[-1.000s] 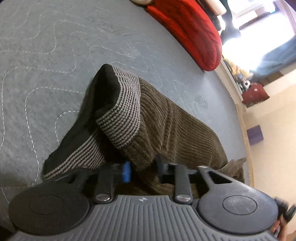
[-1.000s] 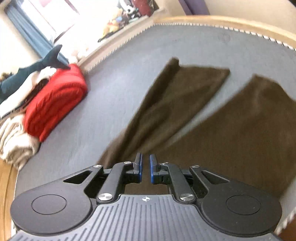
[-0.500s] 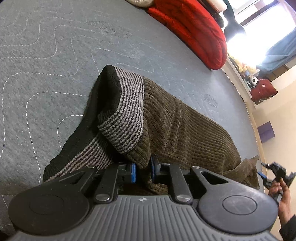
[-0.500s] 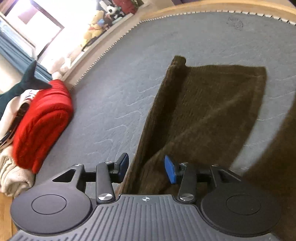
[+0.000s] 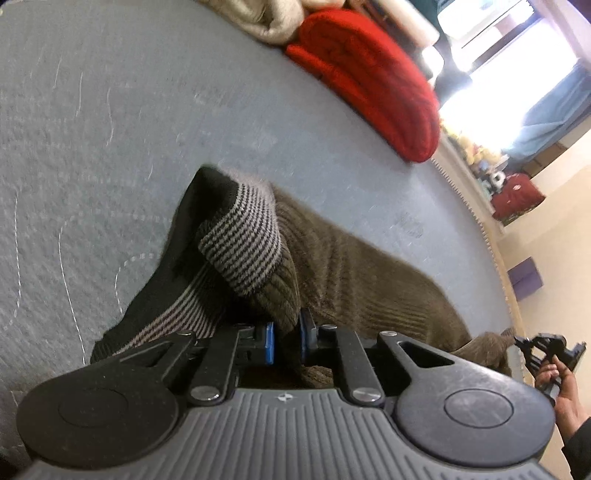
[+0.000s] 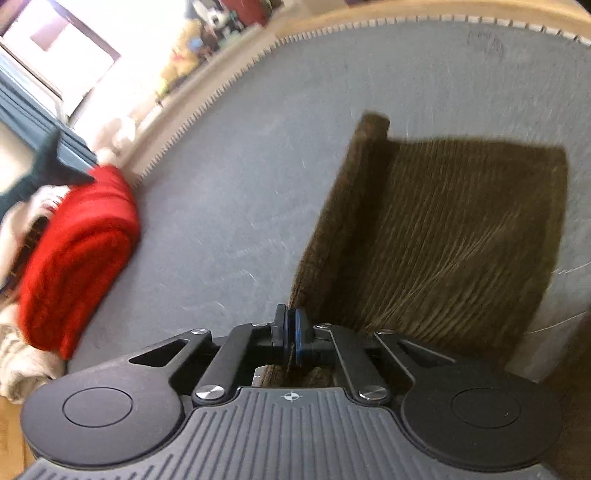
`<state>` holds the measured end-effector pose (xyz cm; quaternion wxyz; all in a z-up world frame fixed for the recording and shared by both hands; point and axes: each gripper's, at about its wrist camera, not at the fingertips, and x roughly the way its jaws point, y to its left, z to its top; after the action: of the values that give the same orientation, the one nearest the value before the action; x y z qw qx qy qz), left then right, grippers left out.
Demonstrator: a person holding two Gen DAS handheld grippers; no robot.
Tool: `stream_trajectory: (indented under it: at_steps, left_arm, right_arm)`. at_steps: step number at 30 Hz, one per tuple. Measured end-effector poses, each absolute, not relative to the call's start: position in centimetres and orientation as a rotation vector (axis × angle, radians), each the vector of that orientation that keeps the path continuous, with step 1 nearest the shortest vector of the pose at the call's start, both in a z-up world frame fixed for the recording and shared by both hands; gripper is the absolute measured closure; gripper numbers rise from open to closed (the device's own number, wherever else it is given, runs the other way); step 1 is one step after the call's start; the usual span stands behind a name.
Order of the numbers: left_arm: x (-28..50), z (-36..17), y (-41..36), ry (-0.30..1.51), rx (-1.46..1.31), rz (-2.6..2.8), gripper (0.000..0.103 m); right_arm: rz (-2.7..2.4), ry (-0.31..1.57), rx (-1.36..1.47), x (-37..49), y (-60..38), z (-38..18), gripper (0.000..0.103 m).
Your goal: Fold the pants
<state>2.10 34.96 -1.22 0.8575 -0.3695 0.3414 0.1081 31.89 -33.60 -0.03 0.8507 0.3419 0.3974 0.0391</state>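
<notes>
Olive-brown corduroy pants (image 5: pixel 354 273) with a black-and-grey striped waistband (image 5: pixel 240 236) lie on a grey quilted bed. My left gripper (image 5: pixel 287 341) is shut on the pants at the waist, with cloth pinched between its blue pads. In the right wrist view one pant leg (image 6: pixel 443 236) stretches away across the bed. My right gripper (image 6: pixel 290 334) is shut on the left edge of this leg. The right gripper also shows in the left wrist view (image 5: pixel 546 350), held by a hand at the far right.
A folded red blanket (image 5: pixel 369 77) and beige blankets (image 5: pixel 266 18) lie at the bed's far side; the red one also shows in the right wrist view (image 6: pixel 77 258). The bed's edge (image 6: pixel 236 77) runs behind, with stuffed toys (image 6: pixel 184 59) by a bright window.
My right gripper opened, moved down onto the pant leg's edge and shut on it. My left gripper closed tighter on the waist and lifted slightly.
</notes>
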Motion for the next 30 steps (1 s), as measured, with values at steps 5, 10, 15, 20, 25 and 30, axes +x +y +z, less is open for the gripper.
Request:
stream_trajectory:
  at_steps: [5,10,15,20,25,30]
  left_arm:
    - [0.2,1.1,35.3,0.643,-0.781,0.233,0.094]
    - [-3.4,4.1,35.3,0.634,-0.769,0.269,0.098]
    - [-5.2,4.2,34.7,0.766,-0.733,0.349,0.098]
    - [-5.5,5.6,32.3,0.723,-0.575,0.459,0.096]
    - [-5.1,6.4,27.5,0.655,-0.379,0.301,0.083]
    - [-3.4,4.5,24.9,0.728,-0.391,0.110,0.080]
  right_arm:
    - [0.089,0.732,0.686,25.5,-36.2,5.6,0.101]
    - [0.053,0.631,0.617,14.5,-40.4,8.8,0.101]
    - [-0.156,0.944,0.690,7.1,-44.9,2.8,0.102]
    - [-0.291,0.901,0.757,4.5,-49.4,1.1,0.099]
    - [-0.387,0.840,0.942,3.2,-54.4,-1.0,0.098]
    - [-0.445,0.741,1.157,3.4,-58.1,-3.6,0.090]
